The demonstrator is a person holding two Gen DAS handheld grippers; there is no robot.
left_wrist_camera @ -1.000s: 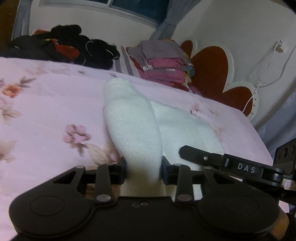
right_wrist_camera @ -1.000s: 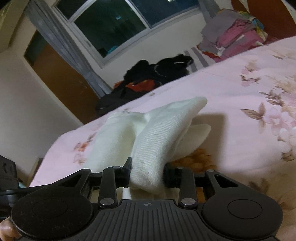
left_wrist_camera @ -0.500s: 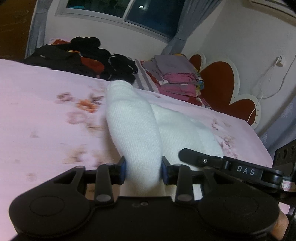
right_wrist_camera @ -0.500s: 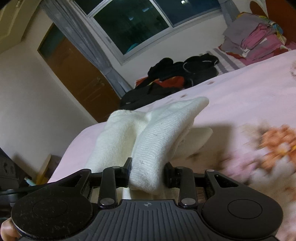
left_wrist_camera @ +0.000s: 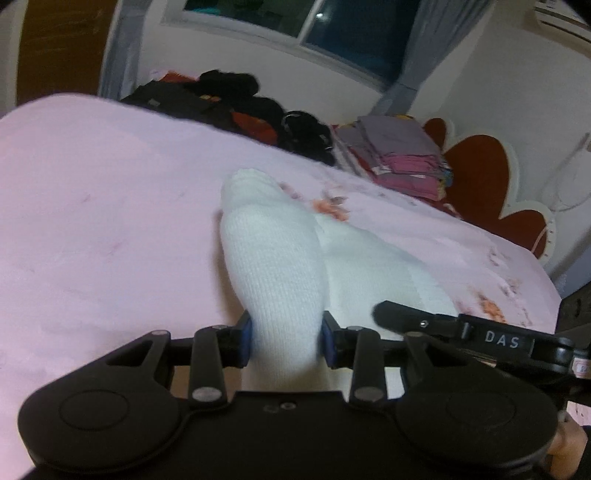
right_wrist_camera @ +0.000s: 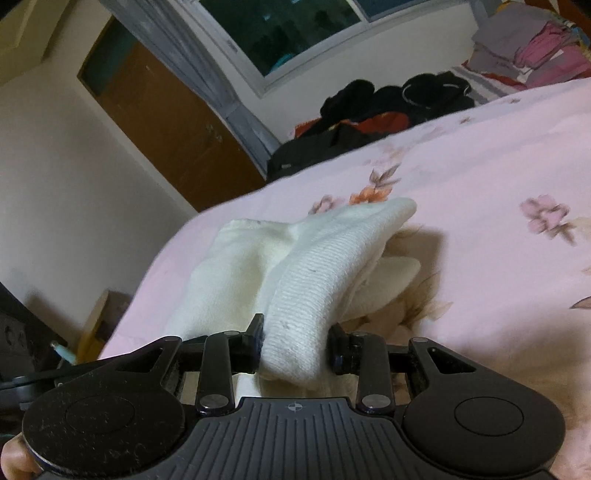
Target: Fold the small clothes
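- Left gripper (left_wrist_camera: pixel 286 341): jaws narrowed and clamped on a fold of the white sock (left_wrist_camera: pixel 277 273); blue-edged pads press the knit from both sides.
- Right gripper (right_wrist_camera: pixel 297 341): jaws likewise narrowed and pinching a ribbed part of the same white sock (right_wrist_camera: pixel 314 273); fabric bulges out above the pads.
- Sock position: held up between both grippers, over the pink floral bedspread (left_wrist_camera: pixel 103 221). Left wrist view shows one rounded end standing forward from the jaws and a second lobe running off to the right, toward the other gripper.
- Right wrist view: sock bunches into two humps to the left of the jaws, with a tapered tip pointing right; a further pale flap hangs below that tip, and a shadow falls on the bedspread (right_wrist_camera: pixel 480 221) beside it. Whether any part of the sock touches the cover cannot be told.
- The right gripper's arm, lettered "DAS" (left_wrist_camera: pixel 502 341), crosses the lower right of the left wrist view, just beside the sock.
- Far edge of bed: heap of dark clothes (left_wrist_camera: pixel 236 103), with red showing in it.
- To the right of the heap: a stack of folded clothes (left_wrist_camera: pixel 402 155), grey on top, pink below.
- Behind the stack: a red headboard (left_wrist_camera: pixel 480 173) with white edge.
- Background: window (right_wrist_camera: pixel 291 33), grey curtain (right_wrist_camera: pixel 214 74), brown door (right_wrist_camera: pixel 166 125).
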